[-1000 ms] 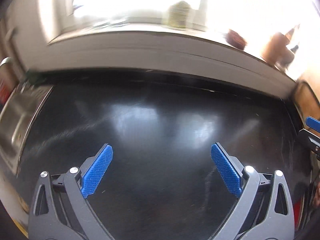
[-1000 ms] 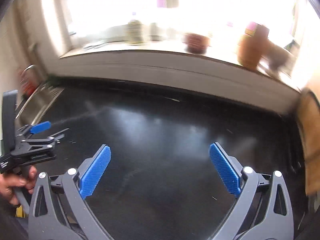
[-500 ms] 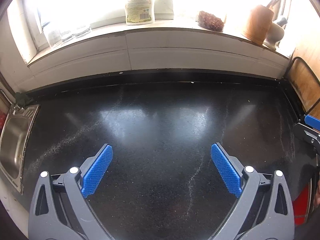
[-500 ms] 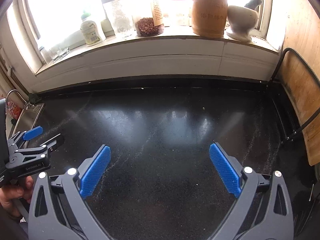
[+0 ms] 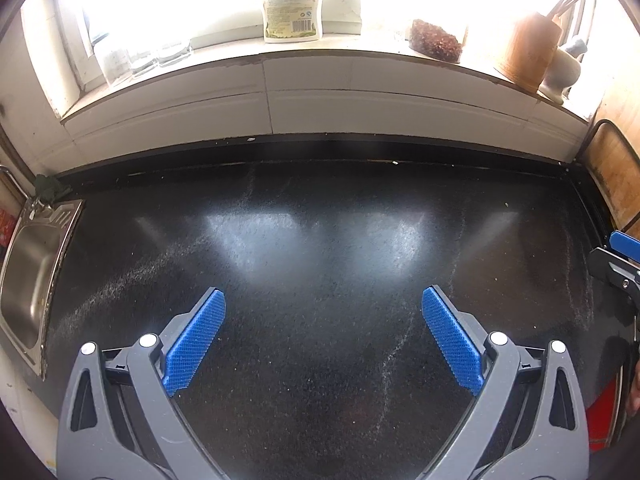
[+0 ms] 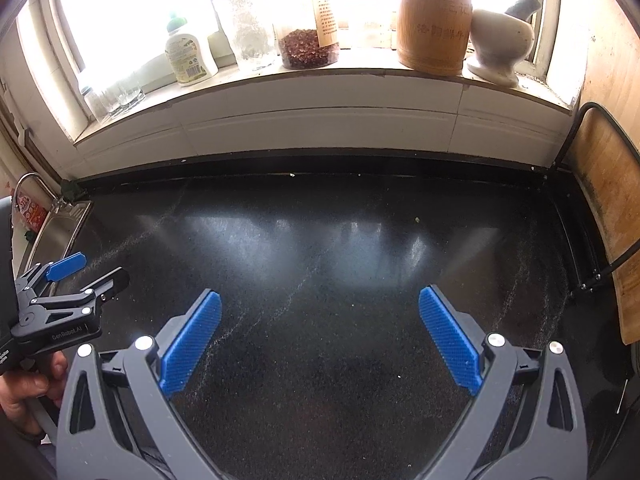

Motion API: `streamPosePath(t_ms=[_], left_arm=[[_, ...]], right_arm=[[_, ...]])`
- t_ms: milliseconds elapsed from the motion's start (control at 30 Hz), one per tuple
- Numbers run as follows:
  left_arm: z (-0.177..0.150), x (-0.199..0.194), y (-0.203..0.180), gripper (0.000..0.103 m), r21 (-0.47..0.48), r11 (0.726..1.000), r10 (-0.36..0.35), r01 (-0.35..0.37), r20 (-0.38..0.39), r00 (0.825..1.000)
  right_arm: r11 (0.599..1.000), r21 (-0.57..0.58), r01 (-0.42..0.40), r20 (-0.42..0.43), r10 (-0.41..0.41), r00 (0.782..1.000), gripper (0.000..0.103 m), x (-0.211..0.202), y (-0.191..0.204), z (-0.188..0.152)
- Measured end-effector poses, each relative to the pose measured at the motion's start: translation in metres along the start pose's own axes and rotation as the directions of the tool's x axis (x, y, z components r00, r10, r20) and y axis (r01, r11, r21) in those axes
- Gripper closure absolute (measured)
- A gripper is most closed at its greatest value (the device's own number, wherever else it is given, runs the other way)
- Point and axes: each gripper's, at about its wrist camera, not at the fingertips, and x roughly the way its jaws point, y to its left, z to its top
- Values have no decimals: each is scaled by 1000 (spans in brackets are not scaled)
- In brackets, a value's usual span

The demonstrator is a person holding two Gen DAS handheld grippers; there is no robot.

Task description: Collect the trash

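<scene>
My left gripper (image 5: 322,306) is open and empty above a black countertop (image 5: 320,240). My right gripper (image 6: 320,304) is open and empty above the same countertop (image 6: 340,248). The left gripper also shows at the left edge of the right wrist view (image 6: 86,270), held by a hand. The right gripper's tip shows at the right edge of the left wrist view (image 5: 618,258). I see no clear piece of trash, only tiny crumbs (image 6: 417,220) and pale dust streaks on the counter.
A steel sink (image 5: 28,272) lies at the left. A windowsill holds a detergent bottle (image 6: 188,56), glass jars (image 6: 308,36), a wooden utensil holder (image 6: 434,20) and a mortar (image 6: 500,44). A wooden cutting board in a rack (image 6: 608,216) stands at the right. Something red (image 5: 600,416) sits at the lower right.
Both cameras have steadied from a blurred swing and now look squarely at the counter and windowsill. Both grippers stay open.
</scene>
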Motion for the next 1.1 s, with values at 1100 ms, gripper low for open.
streamPosePath(t_ms=[1100], left_arm=[[-2, 2, 1, 7, -15, 1000, 1, -1, -14, 1000]], right_arm=[[1000, 0, -2, -13, 2, 1000, 7, 0, 3, -3]])
